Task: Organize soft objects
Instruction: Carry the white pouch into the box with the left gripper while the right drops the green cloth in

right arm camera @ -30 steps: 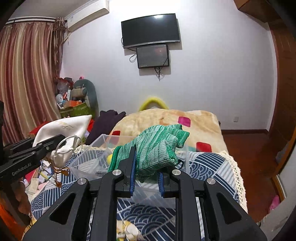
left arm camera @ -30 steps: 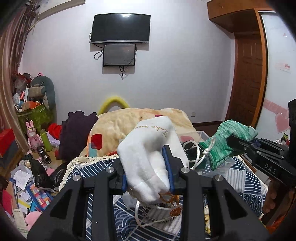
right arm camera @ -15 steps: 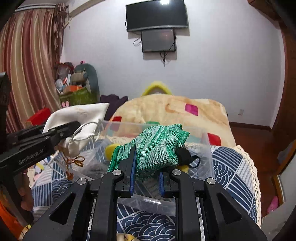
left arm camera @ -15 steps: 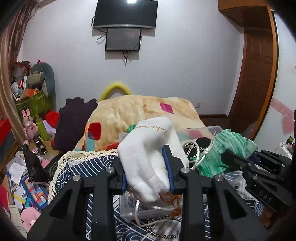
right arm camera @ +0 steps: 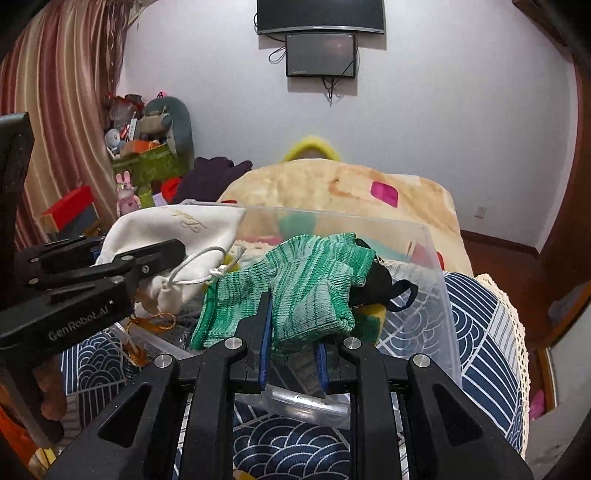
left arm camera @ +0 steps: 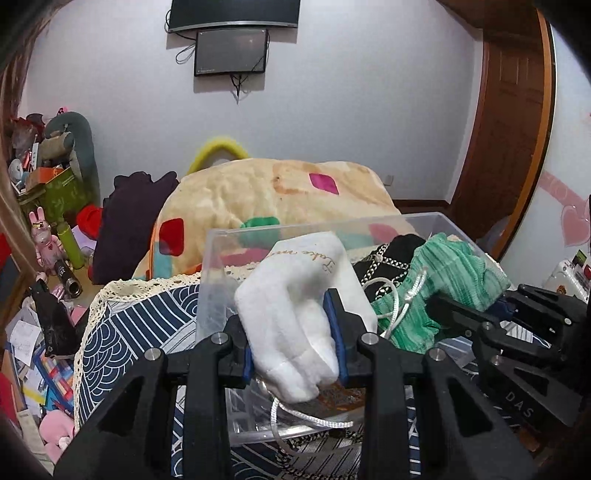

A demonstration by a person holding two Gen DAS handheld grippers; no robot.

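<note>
My left gripper [left arm camera: 293, 334] is shut on a white drawstring pouch [left arm camera: 299, 295] and holds it over the near left part of a clear plastic bin [left arm camera: 221, 258]. My right gripper [right arm camera: 291, 341] is shut on a green knitted glove [right arm camera: 306, 288] and holds it over the same bin [right arm camera: 439, 295]. In the right wrist view the pouch [right arm camera: 173, 236] and left gripper [right arm camera: 155, 258] sit at the left. In the left wrist view the glove [left arm camera: 443, 280] and right gripper [left arm camera: 465, 317] sit at the right. A black item [right arm camera: 376, 284] and something yellow [right arm camera: 373, 314] lie inside the bin.
The bin stands on a blue wave-patterned cloth [right arm camera: 476, 332] on a bed. A beige blanket [left arm camera: 266, 195] with coloured patches is heaped behind it, with a dark purple garment [left arm camera: 129, 218] to its left. Toys and papers clutter the floor at left [left arm camera: 44, 295]. A TV [right arm camera: 319, 16] hangs on the wall.
Both grippers have moved forward and down with their loads, and now hold them over the bin's opening. Both stay shut.
</note>
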